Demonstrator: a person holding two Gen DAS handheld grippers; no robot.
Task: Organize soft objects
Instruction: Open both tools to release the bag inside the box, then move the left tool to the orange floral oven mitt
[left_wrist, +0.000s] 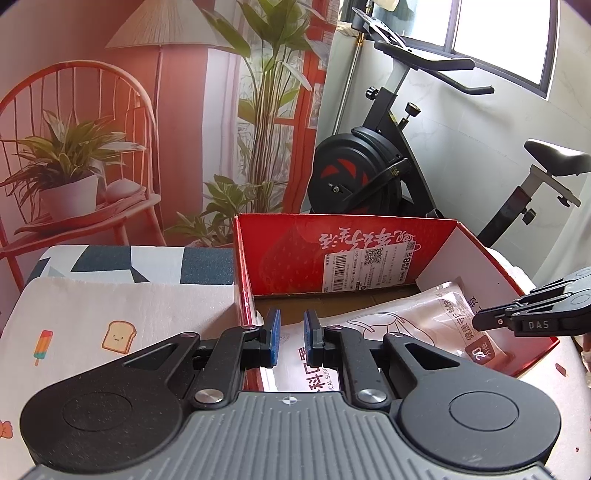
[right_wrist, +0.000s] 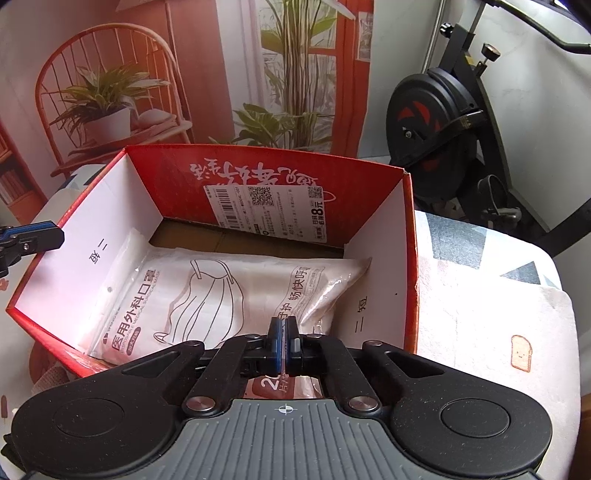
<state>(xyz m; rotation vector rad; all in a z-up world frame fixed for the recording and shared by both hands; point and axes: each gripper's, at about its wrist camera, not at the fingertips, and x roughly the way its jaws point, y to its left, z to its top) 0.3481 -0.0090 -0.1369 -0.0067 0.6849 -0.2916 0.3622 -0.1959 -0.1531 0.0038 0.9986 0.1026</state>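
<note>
A clear bag of surgical masks (right_wrist: 229, 295) lies flat on the floor of an open red cardboard box (right_wrist: 410, 258). My right gripper (right_wrist: 284, 328) hovers over the bag's near right end with its blue pads pressed together and nothing visibly pinched. In the left wrist view the right gripper (left_wrist: 478, 321) comes in from the right, above the mask bag (left_wrist: 417, 317). My left gripper (left_wrist: 291, 325) sits over the near left corner of the box (left_wrist: 295, 236). A narrow gap separates its pads, with nothing between them. From the right wrist, the left gripper (right_wrist: 55, 232) shows beside the box's left wall.
The box rests on a table covered by a patterned cloth (left_wrist: 74, 314) printed with toast and ice lollies. An exercise bike (left_wrist: 369, 173) stands behind the table on the right. A printed backdrop (left_wrist: 110, 129) of a chair and plants fills the rear left.
</note>
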